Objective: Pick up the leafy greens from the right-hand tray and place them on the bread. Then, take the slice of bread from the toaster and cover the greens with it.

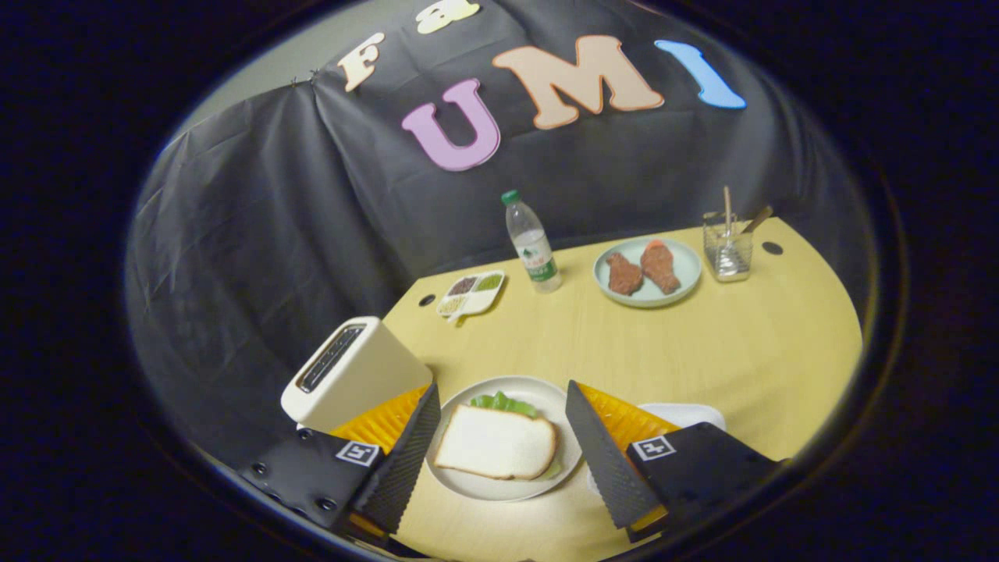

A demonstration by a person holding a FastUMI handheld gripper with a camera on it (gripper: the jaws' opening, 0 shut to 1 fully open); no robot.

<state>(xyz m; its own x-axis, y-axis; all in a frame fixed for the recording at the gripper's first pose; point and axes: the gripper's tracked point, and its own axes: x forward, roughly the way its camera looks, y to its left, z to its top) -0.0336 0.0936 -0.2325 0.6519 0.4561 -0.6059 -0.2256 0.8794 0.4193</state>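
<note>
A slice of white bread (pixel 496 443) lies on top of leafy greens (pixel 503 403) on a round white plate (pixel 562 449). Green leaf edges poke out at the slice's far side. The plate sits below and between my fingers, and my gripper (pixel 503 460) is open with nothing held. A cream toaster (pixel 351 373) stands just left of the plate, beyond my left finger (pixel 406 460); its slot looks dark. A white tray (pixel 687 414) peeks out behind my right finger (pixel 601 460).
On the yellow table (pixel 702 343) farther back stand a water bottle (pixel 532 243), a small divided dish of seasonings (pixel 471 293), a pale green plate with two pieces of meat (pixel 646 270) and a clear holder with utensils (pixel 727 247). Black cloth walls the booth.
</note>
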